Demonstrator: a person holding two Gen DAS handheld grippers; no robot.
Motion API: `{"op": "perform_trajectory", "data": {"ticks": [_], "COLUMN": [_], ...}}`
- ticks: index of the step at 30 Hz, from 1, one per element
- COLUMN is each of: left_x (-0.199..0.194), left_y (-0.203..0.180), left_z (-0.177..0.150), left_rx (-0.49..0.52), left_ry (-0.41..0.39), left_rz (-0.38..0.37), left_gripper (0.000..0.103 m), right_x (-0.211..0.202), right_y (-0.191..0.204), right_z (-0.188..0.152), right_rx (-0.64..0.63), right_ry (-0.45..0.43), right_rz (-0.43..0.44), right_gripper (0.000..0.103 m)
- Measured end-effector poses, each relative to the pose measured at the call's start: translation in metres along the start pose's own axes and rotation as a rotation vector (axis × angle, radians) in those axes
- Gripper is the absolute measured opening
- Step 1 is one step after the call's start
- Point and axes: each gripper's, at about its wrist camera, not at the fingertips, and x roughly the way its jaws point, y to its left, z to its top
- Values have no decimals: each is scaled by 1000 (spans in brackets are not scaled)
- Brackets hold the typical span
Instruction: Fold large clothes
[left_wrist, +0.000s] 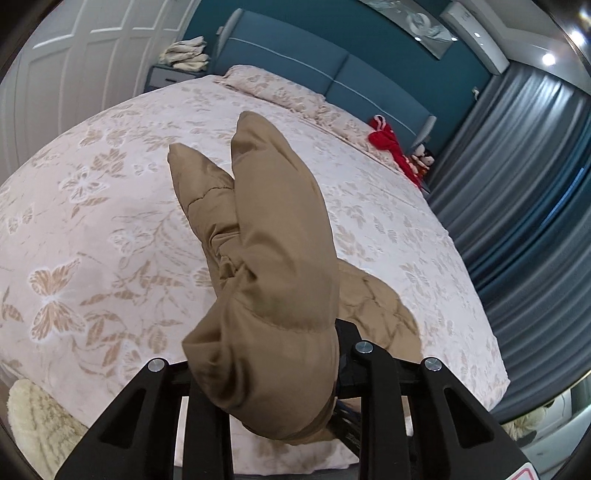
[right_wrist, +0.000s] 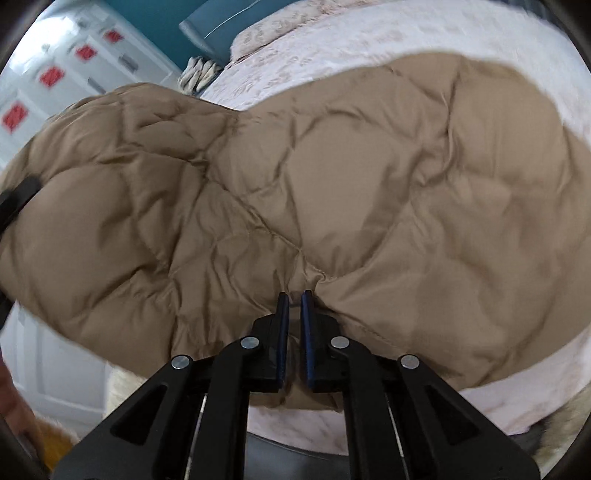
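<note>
A tan quilted puffer jacket (right_wrist: 332, 184) lies partly on the bed, its left part lifted off the edge. My right gripper (right_wrist: 294, 295) is shut on the jacket's near edge. In the left wrist view a bunched part of the same jacket (left_wrist: 266, 258) stands up in front of the camera and hides the fingertips of my left gripper (left_wrist: 295, 369), which is shut on it. More of the jacket (left_wrist: 376, 310) lies on the bed behind. The left gripper's black frame (right_wrist: 14, 199) shows at the left edge of the right wrist view.
The bed (left_wrist: 110, 206) has a pink floral cover and a blue headboard (left_wrist: 295, 62). A red garment (left_wrist: 391, 144) and small toys lie at its far right corner. Grey curtains (left_wrist: 524, 184) hang on the right. A nightstand with folded cloth (left_wrist: 184, 55) stands by white wardrobe doors (left_wrist: 85, 55).
</note>
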Motion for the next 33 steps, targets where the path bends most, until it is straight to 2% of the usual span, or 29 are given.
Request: {"op": "perform_trajectory", "data": {"ticks": [2, 5, 9, 13, 15, 17, 19, 22, 25, 27, 29, 30, 31, 33], "left_x": [-2, -3, 1, 15, 19, 20, 20, 25, 32, 37, 42, 46, 52, 67], "left_y": [-6, -13, -21, -30, -32, -37, -37, -38, -44, -55, -65, -70, -77, -92], "left_z": [0, 0, 1, 0, 0, 3, 6, 6, 5, 3, 1, -1, -4, -15], "left_rx": [-2, 6, 75, 134, 147, 167, 166, 160, 154, 174, 206, 223, 244, 287], "left_ry": [1, 4, -9, -2, -5, -7, -2, -2, 5, 14, 32, 44, 58, 95], "left_rz": [-12, -21, 19, 52, 45, 41, 34, 32, 32, 29, 17, 9, -1, -25], "left_gripper": [22, 21, 21, 21, 21, 21, 21, 21, 21, 21, 21, 21, 21, 21], "right_x": [9, 20, 45, 61, 49, 22, 1, 0, 16, 12, -13, -33, -61, -100], "right_y": [-8, -2, 11, 25, 23, 9, -7, -23, -19, -16, -10, -5, 0, 0], "right_z": [1, 4, 8, 16, 18, 11, -1, -22, -24, -21, -19, -16, -12, -4], "right_rx": [53, 48, 34, 11, 23, 62, 103, 125, 88, 101, 93, 53, -8, -56], "right_ry": [6, 5, 28, 53, 60, 24, 5, 17, 24, 21, -21, -59, -113, -174], "right_rz": [38, 39, 70, 56, 72, 117, 127, 89, 50, 35, 12, -22, -93, -170], "right_gripper": [2, 1, 0, 0, 0, 1, 1, 0, 0, 0, 0, 0, 0, 1]}}
